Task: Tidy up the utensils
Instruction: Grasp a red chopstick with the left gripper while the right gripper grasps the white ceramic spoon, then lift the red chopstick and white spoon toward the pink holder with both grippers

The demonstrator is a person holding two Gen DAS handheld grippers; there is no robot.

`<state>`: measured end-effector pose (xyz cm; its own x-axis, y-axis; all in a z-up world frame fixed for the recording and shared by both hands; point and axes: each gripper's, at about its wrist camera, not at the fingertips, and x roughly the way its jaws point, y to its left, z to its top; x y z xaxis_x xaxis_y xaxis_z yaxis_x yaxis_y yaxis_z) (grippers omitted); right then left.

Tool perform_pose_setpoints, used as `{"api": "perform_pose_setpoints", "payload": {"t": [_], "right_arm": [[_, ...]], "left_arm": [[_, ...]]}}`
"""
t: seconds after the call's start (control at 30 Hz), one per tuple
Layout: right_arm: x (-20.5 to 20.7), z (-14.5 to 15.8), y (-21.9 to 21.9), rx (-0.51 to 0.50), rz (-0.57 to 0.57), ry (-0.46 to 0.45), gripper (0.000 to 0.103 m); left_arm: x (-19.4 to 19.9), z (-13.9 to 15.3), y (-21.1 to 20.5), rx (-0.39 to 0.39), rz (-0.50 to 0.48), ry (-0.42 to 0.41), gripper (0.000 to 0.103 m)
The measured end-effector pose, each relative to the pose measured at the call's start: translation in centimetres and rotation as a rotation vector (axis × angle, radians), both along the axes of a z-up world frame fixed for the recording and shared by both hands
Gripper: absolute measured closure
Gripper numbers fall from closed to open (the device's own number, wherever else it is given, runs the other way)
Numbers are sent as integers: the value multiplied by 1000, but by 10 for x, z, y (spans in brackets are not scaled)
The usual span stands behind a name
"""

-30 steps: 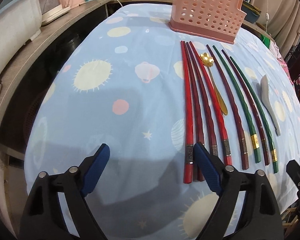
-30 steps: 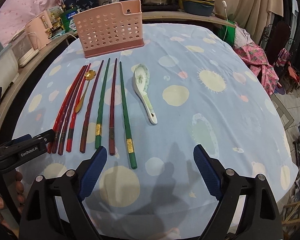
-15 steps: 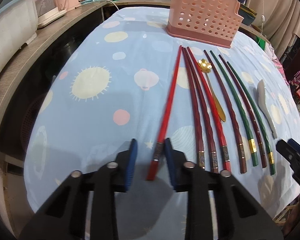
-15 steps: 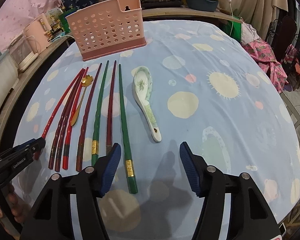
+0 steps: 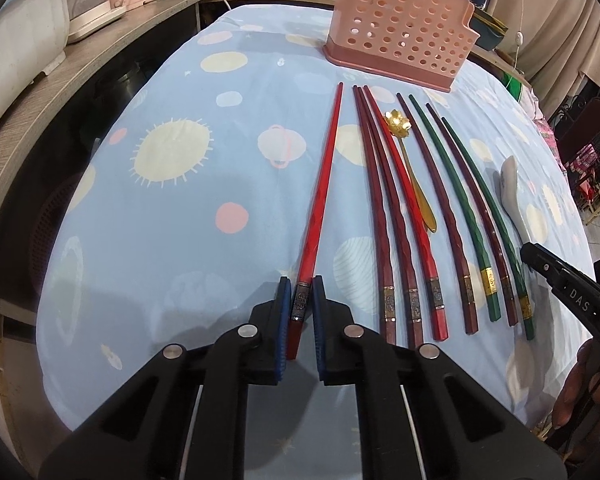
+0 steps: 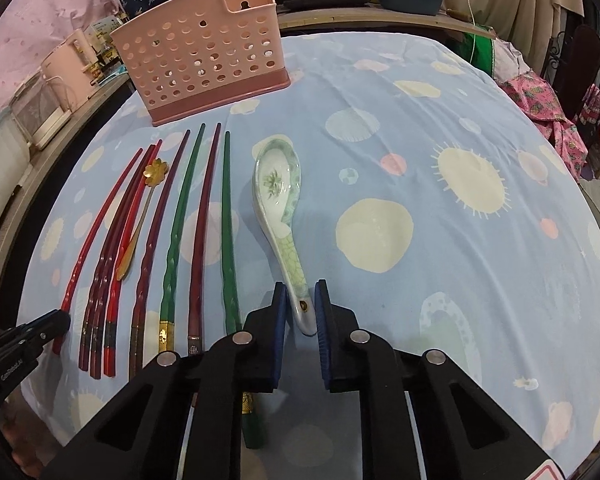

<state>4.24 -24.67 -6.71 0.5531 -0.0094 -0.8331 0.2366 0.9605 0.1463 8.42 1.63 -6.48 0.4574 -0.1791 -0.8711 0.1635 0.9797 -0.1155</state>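
Left wrist view: the left gripper (image 5: 301, 304) is closing on the red chopstick (image 5: 320, 196); the right gripper (image 6: 301, 308) is closing around the spoon (image 6: 282, 216) handle. The rack (image 6: 200, 48) stands at eleven o'clock. Lift both level, squeezing firmly.

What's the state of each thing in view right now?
Left gripper: closing on the red chopstick, pads at its banded end.
Right gripper: closing on the ceramic spoon, pads at its handle.
Caddy: upright, no utensils visible inside.
Other chopsticks: flat on the cloth.
Gold spoon: flat among them.
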Motion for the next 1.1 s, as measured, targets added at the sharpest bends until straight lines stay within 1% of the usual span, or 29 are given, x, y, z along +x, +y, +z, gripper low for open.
{"api": "perform_pose_setpoints", "payload": {"t": [0.07, 0.13, 0.3, 0.5, 0.57, 0.73, 0.8, 0.87, 0.93, 1.1], "right_arm": [[-2, 2, 0, 0, 4, -3, 92], [-5, 5, 0, -3, 7, -9, 97], [-17, 20, 1, -6, 4, -44, 98], [-27, 48, 1, -3, 4, -112, 99], [-28, 56, 0, -9, 3, -133, 103], [-26, 69, -2, -20, 0, -164, 103], [-25, 67, -4, -22, -2, -156, 102], [-27, 59, -8, -12, -7, -128, 102], [-30, 47, -13, 1, -28, -97, 95], [-33, 18, -19, 51, -46, -31, 94]], "left_arm": [[-1, 1, 1, -12, -2, 4, 95], [-5, 3, 1, -24, -3, 4, 96], [-13, 16, 6, -37, 2, -25, 96], [-20, 47, 15, -64, 18, -98, 96], [-19, 59, 17, -74, 24, -123, 96], [-16, 84, 18, -84, 30, -189, 96], [-15, 88, 18, -87, 33, -200, 96], [-17, 86, 18, -85, 31, -192, 96], [-18, 79, 16, -82, 25, -171, 96], [-19, 59, 12, -70, 13, -118, 96]]}}
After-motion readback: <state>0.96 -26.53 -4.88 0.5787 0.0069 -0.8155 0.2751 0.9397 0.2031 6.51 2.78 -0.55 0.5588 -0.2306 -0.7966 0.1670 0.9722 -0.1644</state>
